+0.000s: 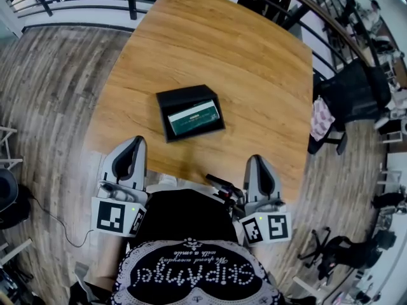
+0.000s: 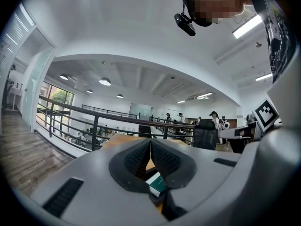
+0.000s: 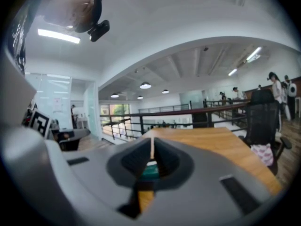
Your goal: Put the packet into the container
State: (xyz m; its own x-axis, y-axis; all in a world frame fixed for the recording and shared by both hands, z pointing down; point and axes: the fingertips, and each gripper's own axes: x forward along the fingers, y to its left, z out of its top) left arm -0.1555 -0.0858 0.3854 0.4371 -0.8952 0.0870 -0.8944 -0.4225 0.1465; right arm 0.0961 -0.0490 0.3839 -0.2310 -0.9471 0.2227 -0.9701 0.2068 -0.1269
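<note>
A green and white packet (image 1: 194, 117) lies flat inside a shallow black container (image 1: 166, 100) on the wooden table (image 1: 254, 62). My left gripper (image 1: 129, 146) rests at the table's near edge, below and left of the container, jaws shut and empty. My right gripper (image 1: 259, 165) sits at the near edge, below and right of the container, also shut with nothing in it. Through the narrow gap under the shut jaws, the left gripper view shows the packet (image 2: 157, 183), and the right gripper view shows the packet (image 3: 151, 169) too.
A black railing (image 1: 76, 8) runs behind and beside the table. A black office chair (image 1: 353, 94) with a patterned cloth (image 1: 322, 119) stands at the table's right. Another chair (image 1: 346, 251) stands at lower right. The person's dark shirt (image 1: 191, 265) fills the bottom.
</note>
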